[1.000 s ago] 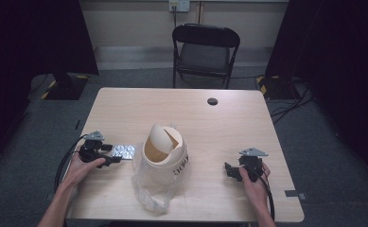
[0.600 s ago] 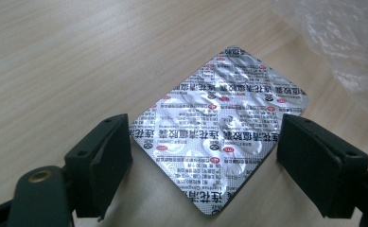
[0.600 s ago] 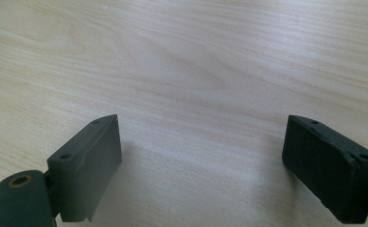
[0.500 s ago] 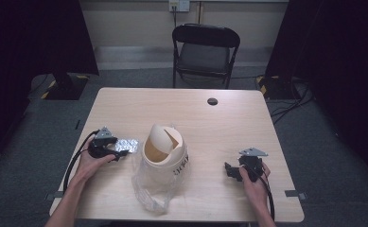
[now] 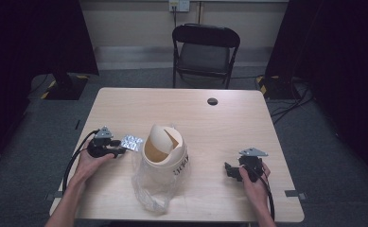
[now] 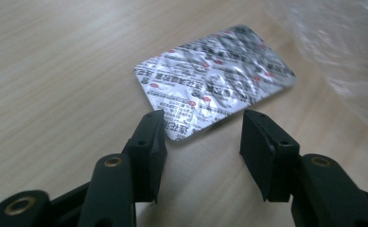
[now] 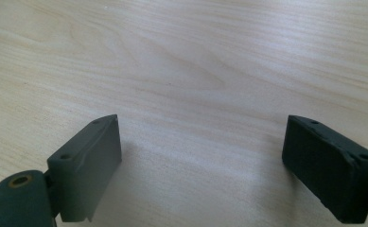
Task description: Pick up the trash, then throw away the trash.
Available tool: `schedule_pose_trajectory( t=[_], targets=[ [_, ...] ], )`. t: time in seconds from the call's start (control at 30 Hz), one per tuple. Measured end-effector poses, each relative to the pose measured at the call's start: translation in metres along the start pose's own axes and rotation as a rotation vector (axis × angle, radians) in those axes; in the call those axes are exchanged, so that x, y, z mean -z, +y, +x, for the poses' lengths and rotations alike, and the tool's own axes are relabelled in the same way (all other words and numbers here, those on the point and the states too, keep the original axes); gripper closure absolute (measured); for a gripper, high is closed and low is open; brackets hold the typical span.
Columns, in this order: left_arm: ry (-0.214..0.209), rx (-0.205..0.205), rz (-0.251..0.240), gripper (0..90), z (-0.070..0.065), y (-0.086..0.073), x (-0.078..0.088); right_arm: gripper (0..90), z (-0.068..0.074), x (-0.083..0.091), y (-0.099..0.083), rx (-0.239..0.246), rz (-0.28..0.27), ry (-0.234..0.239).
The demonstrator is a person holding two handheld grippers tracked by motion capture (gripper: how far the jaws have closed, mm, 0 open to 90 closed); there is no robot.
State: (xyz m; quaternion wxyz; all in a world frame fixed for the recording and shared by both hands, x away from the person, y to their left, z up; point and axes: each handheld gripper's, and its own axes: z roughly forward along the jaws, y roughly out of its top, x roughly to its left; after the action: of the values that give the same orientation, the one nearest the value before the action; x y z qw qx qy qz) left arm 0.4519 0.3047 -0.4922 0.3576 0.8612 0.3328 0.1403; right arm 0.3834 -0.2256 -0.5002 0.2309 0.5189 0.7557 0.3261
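Observation:
A silver blister pack (image 5: 132, 143) lies flat on the wooden table (image 5: 219, 127), left of a cream swing-lid bin (image 5: 165, 153). My left gripper (image 5: 120, 152) lies low on the table and points right at the pack. In the left gripper view the pack (image 6: 214, 71) has its near corner between the jaws of my left gripper (image 6: 200, 127). The jaws have just been closing and both pads meet the pack's edges. My right gripper (image 5: 229, 171) rests at the right front. In its own view my right gripper (image 7: 203, 161) is wide open over bare wood.
A clear plastic bag (image 5: 148, 189) hangs from the bin and spreads toward the front edge; its film (image 6: 333, 52) lies just right of the pack. A small dark hole (image 5: 212, 101) sits at the table's far side. A black folding chair (image 5: 205, 52) stands behind the table.
The left hand has edged a little away from the person and toward the pack, which has shifted slightly with it. The right hand has kept still.

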Motion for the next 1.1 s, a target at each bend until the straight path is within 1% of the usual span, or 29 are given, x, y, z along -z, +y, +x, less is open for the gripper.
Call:
schedule_pose_trajectory(
  t=[0.07,0.1,0.13,0.17,0.2,0.23,0.27,0.3,0.33,0.37,0.4,0.43,0.47,0.5,0.53,0.57,0.6,0.63,0.67,0.7,0.73,0.77,0.8,0.87,1.0,1.03,1.07,1.1],
  targets=[
    [-0.022,-0.020,0.004,43.7,-0.005,-0.001,0.001,11.7,0.000,0.000,0.000,0.000,0.000,0.000],
    [-0.040,-0.019,-0.002,43.4,-0.009,-0.002,0.002,11.6,0.000,0.000,0.000,0.000,0.000,0.000],
    [-0.040,-0.019,-0.002,43.4,-0.009,-0.002,0.002,11.7,0.000,0.000,0.000,0.000,0.000,0.000],
    [-0.085,-0.024,0.002,43.4,-0.013,-0.003,0.003,11.6,0.000,0.000,0.000,0.000,0.000,0.000],
    [-0.085,-0.024,0.002,43.8,-0.013,-0.003,0.003,11.6,0.000,0.000,0.000,0.000,0.000,0.000],
    [-0.100,-0.034,0.006,44.9,-0.015,-0.003,0.004,11.6,0.000,0.000,0.000,0.000,0.000,0.000],
    [-0.107,-0.037,-0.003,44.9,-0.015,-0.001,0.007,11.6,0.000,0.000,0.000,0.000,0.000,0.000],
    [-0.089,-0.027,-0.024,44.5,-0.012,0.000,0.009,11.6,0.000,0.000,0.000,0.000,0.000,0.000],
    [-0.080,-0.012,-0.048,42.5,-0.009,0.001,0.011,11.6,0.000,0.000,0.000,0.000,0.000,0.001],
    [-0.058,0.012,-0.091,40.1,-0.004,0.003,0.011,11.6,0.000,0.000,0.000,0.000,0.000,0.001],
    [-0.058,0.012,-0.091,36.9,-0.004,0.003,0.011,11.6,0.000,0.000,0.000,0.000,0.000,0.001],
    [-0.037,0.021,-0.100,33.2,0.004,0.008,0.008,11.6,0.000,0.000,0.000,0.000,0.000,0.000],
    [-0.037,0.021,-0.100,29.3,0.004,0.008,0.008,11.6,0.000,0.000,0.000,0.000,0.000,0.001],
    [-0.051,0.018,-0.096,29.3,0.009,0.011,0.003,11.6,0.000,0.000,0.000,0.000,0.000,0.001],
    [-0.061,0.022,-0.091,26.3,0.011,0.014,-0.002,11.6,0.000,0.000,0.000,0.000,0.000,0.001],
    [-0.092,0.034,-0.081,25.3,0.011,0.021,-0.012,11.6,0.000,0.000,0.000,0.000,0.000,0.001],
    [-0.092,0.034,-0.081,24.6,0.011,0.021,-0.012,11.6,0.000,0.000,0.000,0.000,0.000,0.001],
    [-0.100,0.023,-0.087,24.4,0.010,0.024,-0.017,11.6,0.000,0.000,0.000,0.000,0.000,0.001],
    [-0.089,-0.008,-0.084,24.4,0.008,0.026,-0.021,11.6,0.000,0.000,0.000,0.000,0.000,0.001],
    [-0.067,-0.046,-0.067,24.5,0.003,0.027,-0.029,11.6,0.000,0.000,0.000,0.000,0.000,0.001],
    [-0.081,-0.042,-0.070,24.8,0.002,0.027,-0.031,11.6,0.000,0.000,0.000,-0.001,0.000,0.001],
    [-0.107,-0.026,-0.078,23.9,0.002,0.026,-0.033,11.6,0.000,0.000,0.000,0.000,0.000,0.001],
    [-0.107,-0.026,-0.078,23.9,0.002,0.026,-0.033,11.6,0.000,0.000,0.000,0.000,0.000,0.001],
    [-0.126,-0.010,-0.065,23.6,0.004,0.024,-0.030,11.6,0.000,0.000,0.000,0.001,0.001,0.001],
    [-0.137,-0.005,-0.045,24.4,0.005,0.022,-0.025,11.6,0.000,0.000,0.000,0.001,0.001,0.001],
    [-0.158,0.019,-0.040,24.4,0.007,0.019,-0.022,11.6,0.000,0.000,0.000,0.000,0.000,0.001],
    [-0.168,0.022,-0.022,24.3,0.008,0.017,-0.021,11.6,0.000,0.000,0.000,-0.001,0.000,0.001],
    [-0.176,0.028,-0.025,23.9,0.009,0.016,-0.019,11.6,0.000,0.000,0.000,0.000,0.000,0.001]
  ],
)
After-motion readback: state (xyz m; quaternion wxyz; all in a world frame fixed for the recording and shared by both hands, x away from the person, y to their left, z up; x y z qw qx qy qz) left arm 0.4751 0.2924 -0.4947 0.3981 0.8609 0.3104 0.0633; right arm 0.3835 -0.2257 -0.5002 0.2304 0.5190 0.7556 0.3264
